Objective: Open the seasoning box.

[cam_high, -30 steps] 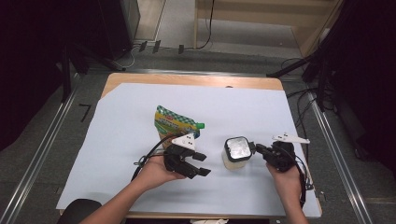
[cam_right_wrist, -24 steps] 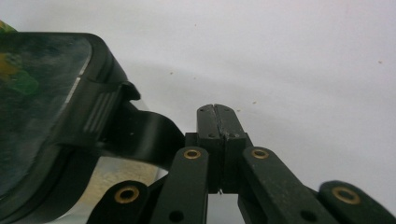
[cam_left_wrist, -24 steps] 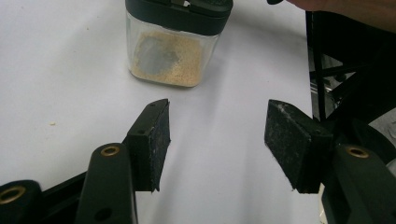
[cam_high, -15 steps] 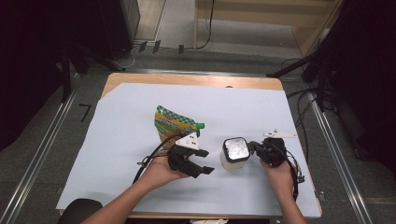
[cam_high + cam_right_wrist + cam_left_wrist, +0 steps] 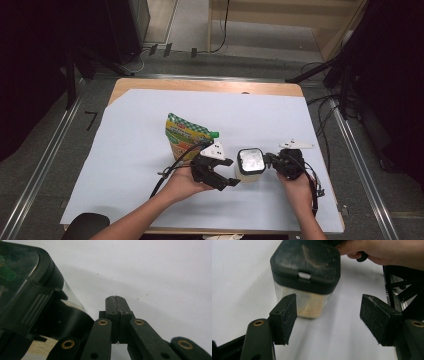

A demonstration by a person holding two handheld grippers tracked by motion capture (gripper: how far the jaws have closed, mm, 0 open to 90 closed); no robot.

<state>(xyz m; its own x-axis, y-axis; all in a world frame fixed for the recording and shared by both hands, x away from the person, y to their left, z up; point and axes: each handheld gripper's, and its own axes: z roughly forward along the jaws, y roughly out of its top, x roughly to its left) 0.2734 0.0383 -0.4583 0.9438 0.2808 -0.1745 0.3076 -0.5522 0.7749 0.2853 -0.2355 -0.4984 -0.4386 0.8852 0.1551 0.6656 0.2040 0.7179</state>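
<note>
A clear square container (image 5: 250,163) with a black lid stands near the table's front edge and holds beige grains (image 5: 310,306). My left gripper (image 5: 233,172) lies on its left side, pointing at it. In the left gripper view the left gripper (image 5: 328,317) has its jaws wide apart; they have just been opening, and the container (image 5: 305,267) stands just beyond the pads with nothing between them. My right gripper (image 5: 270,160) is shut at the container's right side. In the right gripper view the right gripper (image 5: 116,300) has its pads together, with the lid (image 5: 22,287) close at the left.
A green pouch (image 5: 186,136) with a green cap lies behind the left gripper. The light blue sheet (image 5: 130,150) covers the table, whose wooden edge (image 5: 200,85) shows at the back. A dark round object (image 5: 89,226) sits at the front left edge. The person's right hand (image 5: 387,251) is beyond the container.
My left gripper has shifted right toward the container and its jaws stand wider. The right gripper has edged in to the container's right side.
</note>
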